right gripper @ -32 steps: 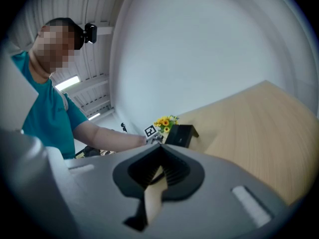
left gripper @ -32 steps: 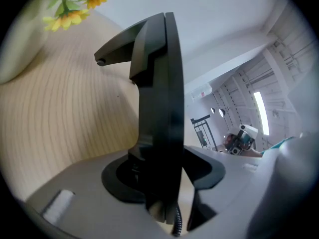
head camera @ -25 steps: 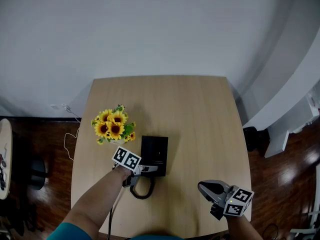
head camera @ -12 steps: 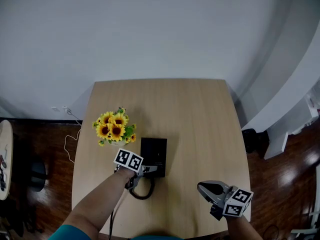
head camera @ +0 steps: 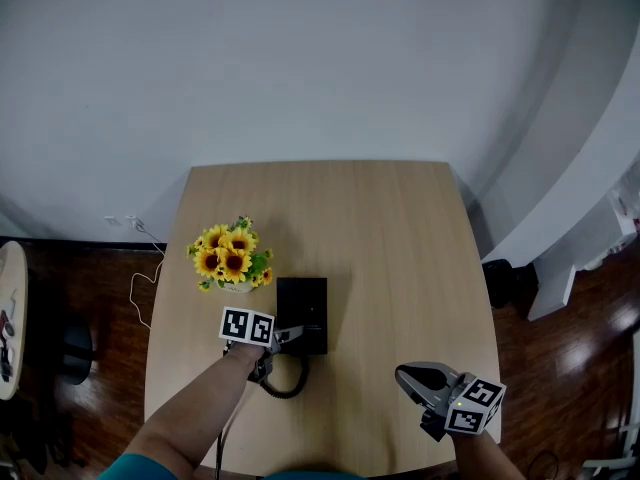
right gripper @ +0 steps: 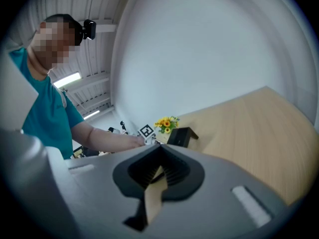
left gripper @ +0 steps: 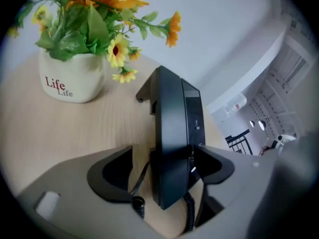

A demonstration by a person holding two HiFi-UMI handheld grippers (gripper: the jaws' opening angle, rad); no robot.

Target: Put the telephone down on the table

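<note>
left gripper [left gripper: 162, 153] jaws just spreading wide, phone [left gripper: 174, 128] loose between | right gripper [right gripper: 158, 156] closed, empty | risk: cord [left gripper: 189, 210] snags jaw on pull-back, drags phone

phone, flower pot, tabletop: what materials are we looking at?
telephone: black plastic by the look, with a smooth satin shell and soft highlights.
pot: smooth, off-white, rounded edges, red print; probably ceramic.
table: pale wood grain, matte; veneer or laminate, cannot tell which.
</note>
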